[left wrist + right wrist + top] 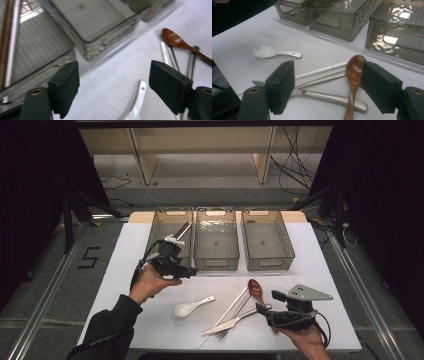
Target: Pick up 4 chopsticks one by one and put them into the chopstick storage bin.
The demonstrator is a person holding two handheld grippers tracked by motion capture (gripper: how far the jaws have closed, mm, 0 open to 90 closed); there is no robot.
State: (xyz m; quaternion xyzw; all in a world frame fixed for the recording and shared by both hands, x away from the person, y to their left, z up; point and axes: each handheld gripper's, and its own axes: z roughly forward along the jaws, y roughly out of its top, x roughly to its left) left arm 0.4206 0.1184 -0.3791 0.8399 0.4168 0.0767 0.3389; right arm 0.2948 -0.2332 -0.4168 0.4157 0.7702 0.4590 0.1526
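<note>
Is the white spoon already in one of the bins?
No, the white spoon lies on the white table, in front of the three clear bins.

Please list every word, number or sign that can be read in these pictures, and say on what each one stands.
"5": a dark figure marked on the grey floor, left of the table.
Faint stamped marks on the metal utensil handle in the right gripper view: too small to read.
No other text can be read.

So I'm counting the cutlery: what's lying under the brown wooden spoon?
The wooden spoon lies across the metal knife, whose handle passes beneath its stem. The white chopstick and a steel one end beside its bowl; whether they run under it is unclear.
</note>
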